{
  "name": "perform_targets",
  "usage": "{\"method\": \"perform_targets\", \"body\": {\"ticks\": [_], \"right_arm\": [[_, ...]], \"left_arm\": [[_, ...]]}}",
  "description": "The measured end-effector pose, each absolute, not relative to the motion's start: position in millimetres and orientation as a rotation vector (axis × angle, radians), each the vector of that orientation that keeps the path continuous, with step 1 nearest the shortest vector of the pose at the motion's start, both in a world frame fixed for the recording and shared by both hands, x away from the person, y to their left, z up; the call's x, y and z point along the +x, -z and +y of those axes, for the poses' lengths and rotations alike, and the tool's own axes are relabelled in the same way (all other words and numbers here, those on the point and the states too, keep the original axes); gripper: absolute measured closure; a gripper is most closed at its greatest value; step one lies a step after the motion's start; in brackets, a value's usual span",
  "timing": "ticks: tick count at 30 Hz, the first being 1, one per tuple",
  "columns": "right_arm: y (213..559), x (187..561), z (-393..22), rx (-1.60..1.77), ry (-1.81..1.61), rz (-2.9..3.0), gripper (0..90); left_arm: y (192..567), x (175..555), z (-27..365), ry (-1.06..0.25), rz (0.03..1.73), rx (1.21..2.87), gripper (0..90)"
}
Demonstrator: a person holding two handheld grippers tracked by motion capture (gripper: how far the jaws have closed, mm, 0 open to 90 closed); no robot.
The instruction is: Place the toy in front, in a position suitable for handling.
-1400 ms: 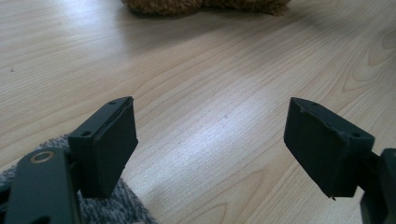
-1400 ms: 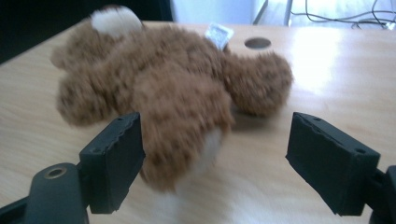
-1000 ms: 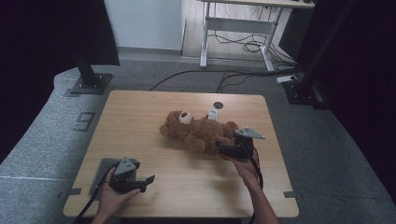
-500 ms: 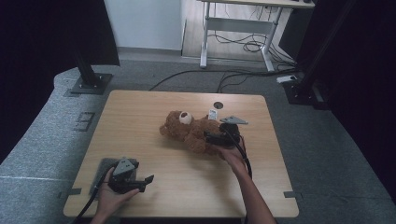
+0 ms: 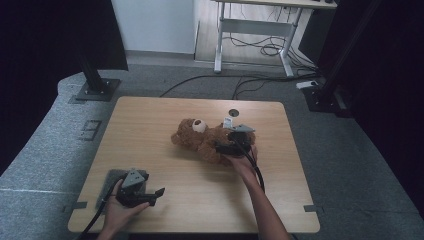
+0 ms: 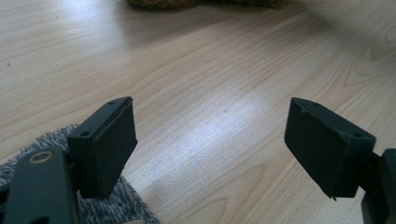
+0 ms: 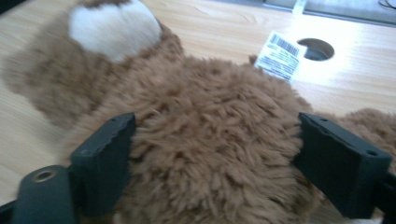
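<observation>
Right tool (image 5: pixel 223 146) has slid forward onto the bear since a second ago; left one hasn't budged. Wooden surface (image 5: pixel 165 112) fills mid-frame. Brown teddy bear (image 5: pixel 200 140) lies just right of center, right tool's jaws spread wide around its belly. Left tool (image 5: pixel 152 195) sits lower left, jaws wide open, nothing between them, on a grey fuzzy pad (image 6: pixel 100 207). White tag (image 7: pixel 279 56) by the bear.

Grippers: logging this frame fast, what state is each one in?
Left gripper: claw open, empty, over bare table.
Right gripper: claw open, jaws either side of the teddy bear, not yet shut on it.
</observation>
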State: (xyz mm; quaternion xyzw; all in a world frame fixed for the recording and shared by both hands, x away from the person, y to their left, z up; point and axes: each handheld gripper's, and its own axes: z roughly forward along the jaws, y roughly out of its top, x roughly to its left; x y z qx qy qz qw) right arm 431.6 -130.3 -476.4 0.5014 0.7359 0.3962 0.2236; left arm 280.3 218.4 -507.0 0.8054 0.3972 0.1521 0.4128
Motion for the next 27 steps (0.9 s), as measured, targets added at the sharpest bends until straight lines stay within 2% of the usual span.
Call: {"method": "perform_targets", "body": {"ticks": [7, 16, 17, 18, 22, 27], "right_arm": [[486.4, 439.9, -134.8, 1.426, -1.091, 2.076, 10.0], [493.6, 433.9, -140.2, 1.273, -1.155, 2.173, 36.0], [493.6, 433.9, -140.2, 1.273, -1.155, 2.173, 36.0], [495.5, 429.6, -140.8, 1.226, -1.177, 2.189, 41.8], [498.2, 420.2, -142.1, 1.135, -1.214, 2.214, 47.3], [502.2, 404.1, -145.1, 1.022, -1.249, 2.23, 49.8]], "left_arm": [[505.7, 279.9, 219.5, -0.379, 0.998, 2.017, 17.1], [505.7, 279.9, 219.3, -0.377, 0.998, 2.016, 17.1], [505.7, 279.9, 219.3, -0.377, 0.998, 2.016, 17.1], [506.1, 280.1, 219.0, -0.376, 0.997, 2.018, 17.1], [506.6, 280.6, 218.8, -0.376, 0.998, 2.021, 17.1], [506.2, 280.6, 219.4, -0.377, 1.001, 2.017, 17.1]]}}
